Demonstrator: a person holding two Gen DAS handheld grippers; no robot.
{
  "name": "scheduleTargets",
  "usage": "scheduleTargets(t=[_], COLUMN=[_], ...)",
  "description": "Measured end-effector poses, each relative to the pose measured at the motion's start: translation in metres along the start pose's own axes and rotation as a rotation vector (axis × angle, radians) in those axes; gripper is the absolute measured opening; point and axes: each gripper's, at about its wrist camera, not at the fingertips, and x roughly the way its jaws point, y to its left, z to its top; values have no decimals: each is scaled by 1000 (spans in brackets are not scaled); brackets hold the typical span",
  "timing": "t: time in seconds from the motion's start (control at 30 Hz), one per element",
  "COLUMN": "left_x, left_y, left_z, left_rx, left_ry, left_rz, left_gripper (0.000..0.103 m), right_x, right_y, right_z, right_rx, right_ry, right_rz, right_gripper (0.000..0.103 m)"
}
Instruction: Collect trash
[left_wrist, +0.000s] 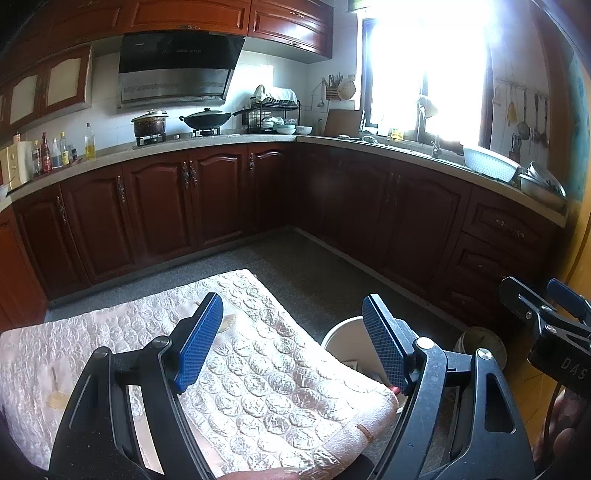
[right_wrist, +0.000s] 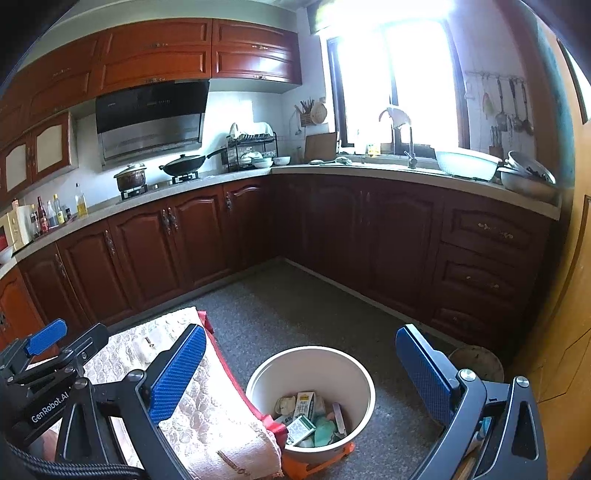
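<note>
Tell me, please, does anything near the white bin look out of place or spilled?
Nothing looks spilled. The white bin stands upright on the floor with trash inside. Only small bits lie on the quilted cover beside it. Both grippers are open and empty.

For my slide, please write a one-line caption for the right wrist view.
Open right gripper above a white bin holding cartons and wrappers, beside a quilted cloth.

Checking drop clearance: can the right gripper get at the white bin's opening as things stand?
Probably yes. The white bin sits on the floor below the open, empty right gripper, its mouth uncovered. Only the quilted cloth crowds its left rim.
</note>
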Motion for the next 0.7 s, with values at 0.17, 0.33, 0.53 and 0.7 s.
scheduleTargets(t=[0.17, 0.33, 0.53, 0.7], left_x=[0, 1, 2, 4], left_y=[1, 4, 3, 2], left_z=[-1, -1, -2, -1], left_rx=[-7, -9, -10, -11], left_ry=[4, 3, 9, 13], left_rz=[1, 6, 9, 12], left_gripper=[77, 77, 77, 77], right_x=[1, 3, 4, 6], right_y=[1, 2, 1, 0], right_z=[1, 1, 0, 1], right_rx=[-6, -11, -12, -11], right_ry=[5, 13, 18, 25], right_rz=[0, -3, -1, 2], right_gripper=[102, 102, 102, 102])
